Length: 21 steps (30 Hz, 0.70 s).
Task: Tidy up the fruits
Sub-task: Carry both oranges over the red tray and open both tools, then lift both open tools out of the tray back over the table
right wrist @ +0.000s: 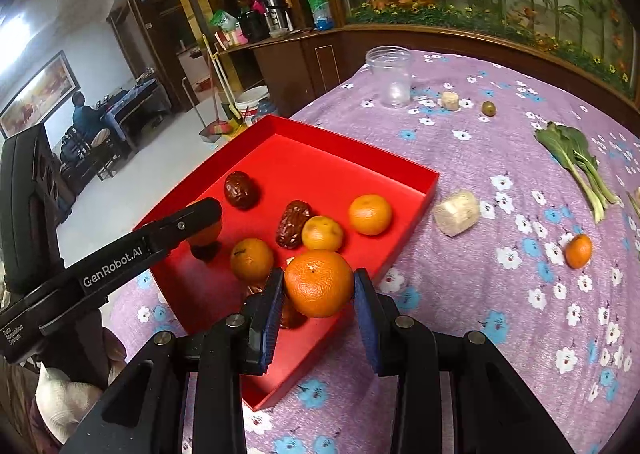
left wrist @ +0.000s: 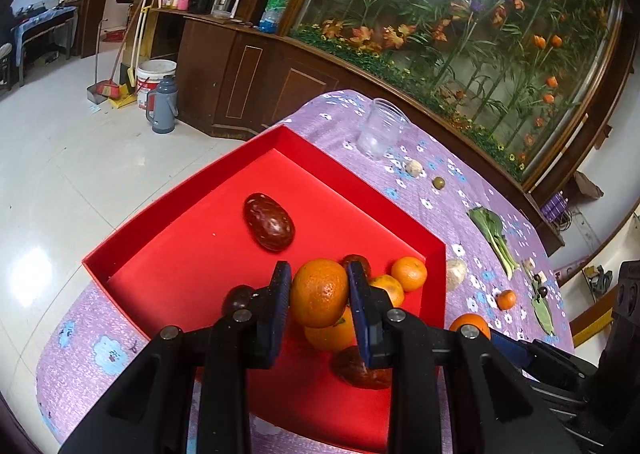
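the bench (right wrist: 500, 294) carries a purple cloth printed with white and blue flowers; beyond it runs a dark wooden counter (left wrist: 248, 66) holding flasks and bottles, a glass wall of artificial plants and orange flowers (left wrist: 480, 34), and a pale tiled floor (left wrist: 60, 174) with a white bucket (left wrist: 154, 80), a grey thermos jug (left wrist: 162, 106) and a broom with dustpan. a seated person (right wrist: 82, 114) shows at a far table in the right wrist view. a red tray (right wrist: 400, 174) sits at the bench edge, holding 3 loose oranges (right wrist: 370, 214) and several dark red dates (right wrist: 240, 184). left gripper (left wrist: 318, 292): its fingers pinch an orange (left wrist: 318, 294) over the tray, above other fruit. right gripper (right wrist: 318, 288): its fingers pinch a second orange (right wrist: 318, 282) above the tray's near corner. the left gripper's arm crosses the tray's left side in the right wrist view, hiding part of the tray floor. outside the tray lie a clear plastic cup (right wrist: 390, 74), 2 pale chunks (right wrist: 456, 212), a small green fruit (right wrist: 488, 108), a leafy green vegetable (right wrist: 576, 162) and 1 small orange (right wrist: 578, 250), all well apart from each other.
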{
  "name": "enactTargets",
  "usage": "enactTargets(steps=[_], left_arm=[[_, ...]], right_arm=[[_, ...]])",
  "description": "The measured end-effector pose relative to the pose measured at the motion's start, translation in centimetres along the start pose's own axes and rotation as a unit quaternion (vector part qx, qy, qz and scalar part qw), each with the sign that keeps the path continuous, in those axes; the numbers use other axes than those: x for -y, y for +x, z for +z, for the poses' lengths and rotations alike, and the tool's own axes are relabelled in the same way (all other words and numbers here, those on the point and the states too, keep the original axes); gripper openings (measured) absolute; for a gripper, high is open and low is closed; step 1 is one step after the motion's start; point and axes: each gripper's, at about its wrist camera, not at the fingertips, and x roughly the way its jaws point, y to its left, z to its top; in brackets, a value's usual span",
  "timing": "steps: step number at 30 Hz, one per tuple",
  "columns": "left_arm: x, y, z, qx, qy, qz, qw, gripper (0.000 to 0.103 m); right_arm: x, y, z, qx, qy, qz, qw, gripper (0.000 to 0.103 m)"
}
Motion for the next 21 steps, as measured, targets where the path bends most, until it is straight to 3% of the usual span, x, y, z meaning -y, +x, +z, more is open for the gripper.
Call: enactTargets(steps=[21], left_arm=[[-3.3,1.8,0.5,-0.006,-0.047,-0.025,0.9985,0.028]], right_arm=[[-3.2,6.5,6.3,-0.006,-0.021,0.0,1.0,0.038]])
